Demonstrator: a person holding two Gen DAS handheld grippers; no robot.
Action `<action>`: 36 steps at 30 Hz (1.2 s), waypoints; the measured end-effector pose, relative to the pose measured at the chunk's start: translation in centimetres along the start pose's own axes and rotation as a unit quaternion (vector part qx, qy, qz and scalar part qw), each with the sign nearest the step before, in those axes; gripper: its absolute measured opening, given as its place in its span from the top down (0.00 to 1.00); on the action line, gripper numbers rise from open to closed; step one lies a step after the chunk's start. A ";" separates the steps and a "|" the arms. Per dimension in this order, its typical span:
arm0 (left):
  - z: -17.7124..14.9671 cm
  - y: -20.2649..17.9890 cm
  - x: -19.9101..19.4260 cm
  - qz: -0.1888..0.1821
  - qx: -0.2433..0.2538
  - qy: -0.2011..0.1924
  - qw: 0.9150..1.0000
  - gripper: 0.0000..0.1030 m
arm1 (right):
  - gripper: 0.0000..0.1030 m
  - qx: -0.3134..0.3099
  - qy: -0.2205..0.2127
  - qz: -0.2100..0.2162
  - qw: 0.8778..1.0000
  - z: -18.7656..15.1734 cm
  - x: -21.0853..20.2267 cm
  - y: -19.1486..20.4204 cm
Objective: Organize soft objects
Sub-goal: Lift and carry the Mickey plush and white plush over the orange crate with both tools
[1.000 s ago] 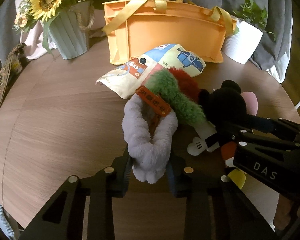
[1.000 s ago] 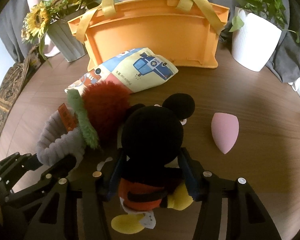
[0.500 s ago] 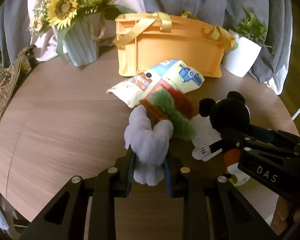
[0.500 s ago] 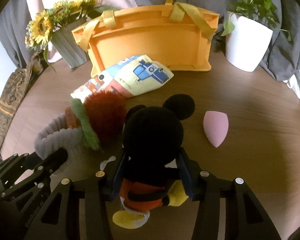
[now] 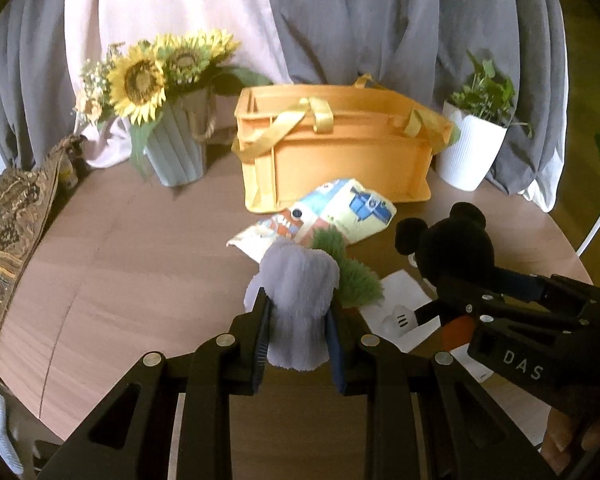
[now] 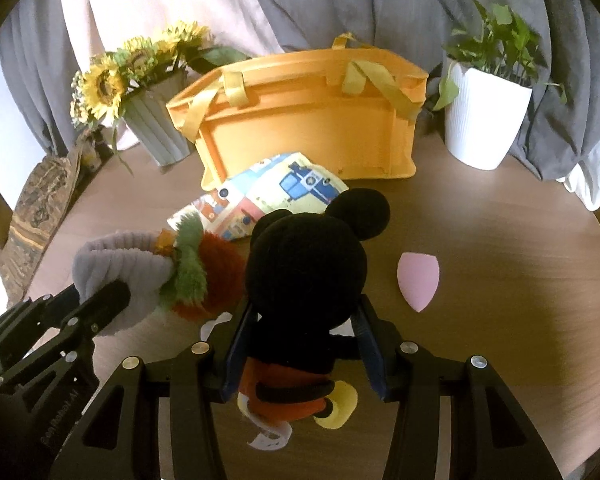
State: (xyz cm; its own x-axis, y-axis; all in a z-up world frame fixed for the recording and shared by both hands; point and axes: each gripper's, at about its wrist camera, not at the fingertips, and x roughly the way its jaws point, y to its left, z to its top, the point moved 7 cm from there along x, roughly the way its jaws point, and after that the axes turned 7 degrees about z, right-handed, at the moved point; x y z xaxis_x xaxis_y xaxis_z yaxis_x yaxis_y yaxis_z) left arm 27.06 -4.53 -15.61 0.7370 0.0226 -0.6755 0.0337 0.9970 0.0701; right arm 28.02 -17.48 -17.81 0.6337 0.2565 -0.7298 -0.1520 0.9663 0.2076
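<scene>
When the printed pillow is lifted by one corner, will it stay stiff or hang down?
The printed pillow looks puffy and stuffed, so it probably sags only a little. Its cloth cover seems matte, so slipping is unlikely. It is probably light, and it lies flat, so it should not roll.

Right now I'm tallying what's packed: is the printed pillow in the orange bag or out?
Out. The printed pillow lies on the table against the front wall of the orange bag.

Left gripper (image 5: 298, 334) and right gripper (image 6: 300, 336), side by side, each clamp a plush between black fingers.
</scene>
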 end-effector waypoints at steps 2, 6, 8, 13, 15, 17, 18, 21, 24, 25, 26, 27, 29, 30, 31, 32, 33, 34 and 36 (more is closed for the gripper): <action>0.5 0.0 -0.5 0.001 0.001 -0.010 1.000 0.75 | 0.51 0.000 -0.005 0.002 1.000 0.3 -0.3 0.1; 1.3 0.1 -1.4 0.002 0.000 -0.023 1.000 0.75 | 0.51 -0.002 -0.015 0.004 1.000 0.8 -1.1 0.3; 1.6 0.1 -1.5 0.003 0.000 -0.026 1.000 0.75 | 0.51 -0.002 -0.020 0.005 1.000 1.1 -1.4 0.4; 1.7 0.2 -1.7 0.001 -0.005 -0.028 1.000 0.75 | 0.51 -0.005 -0.030 0.005 1.000 1.6 -2.0 0.7; 1.7 0.2 -1.6 0.001 -0.004 -0.028 1.000 0.75 | 0.51 -0.003 -0.032 0.005 0.999 1.7 -2.1 0.7; 1.7 0.2 -1.6 0.001 -0.004 -0.028 1.000 0.75 | 0.51 -0.002 -0.032 0.006 0.999 1.7 -2.1 0.7; 1.7 0.1 -1.6 0.001 -0.004 -0.028 1.000 0.75 | 0.51 -0.003 -0.031 0.006 0.999 1.7 -2.1 0.7; 1.6 0.2 -1.6 0.000 -0.004 -0.027 1.000 0.75 | 0.51 0.000 -0.028 0.008 1.000 1.6 -2.1 0.6; 1.7 0.2 -1.7 0.000 -0.006 -0.030 1.000 0.75 | 0.51 0.001 -0.028 0.008 1.000 1.6 -2.1 0.6; 1.7 0.2 -1.7 0.000 -0.006 -0.031 1.000 0.75 | 0.51 0.000 -0.029 0.008 1.000 1.6 -2.1 0.6; 1.8 0.3 -1.8 0.001 -0.006 -0.033 0.999 0.75 | 0.51 -0.001 -0.030 0.007 1.000 1.6 -2.1 0.6; 1.8 0.3 -1.9 0.001 -0.007 -0.035 0.999 0.75 | 0.51 -0.002 -0.031 0.008 0.999 1.7 -2.1 0.6; 2.0 0.4 -2.0 0.002 -0.009 -0.038 0.999 0.75 | 0.51 -0.002 -0.035 0.007 0.999 1.8 -2.4 0.7; 2.1 0.4 -2.1 0.001 -0.010 -0.040 0.999 0.75 | 0.51 -0.002 -0.037 0.007 0.999 1.9 -2.4 0.8; 2.2 0.4 -2.1 0.002 -0.011 -0.042 0.999 0.75 | 0.51 -0.003 -0.038 0.007 0.999 2.0 -2.5 0.8; 2.3 0.5 -2.2 0.002 -0.012 -0.043 0.999 0.75 | 0.51 -0.004 -0.041 0.008 0.999 2.1 -2.6 0.9; 2.4 0.5 -2.3 0.002 -0.012 -0.045 0.999 0.75 | 0.51 -0.004 -0.042 0.008 0.999 2.2 -2.7 0.9; 2.5 0.5 -2.5 0.001 -0.013 -0.048 0.999 0.75 | 0.51 -0.005 -0.043 0.008 0.999 2.4 -2.8 1.0; 2.8 0.5 -2.7 0.002 -0.014 -0.053 0.998 0.76 | 0.51 -0.006 -0.047 0.008 0.999 2.6 -3.1 1.0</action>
State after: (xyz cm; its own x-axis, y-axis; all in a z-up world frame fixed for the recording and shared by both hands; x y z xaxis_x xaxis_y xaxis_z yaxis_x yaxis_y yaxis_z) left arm 26.97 -4.26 -11.68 0.8046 0.0191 -0.5935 0.0131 0.9987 0.0499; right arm 27.90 -17.34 -13.65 0.6998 0.2698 -0.6614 -0.1713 0.9623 0.2112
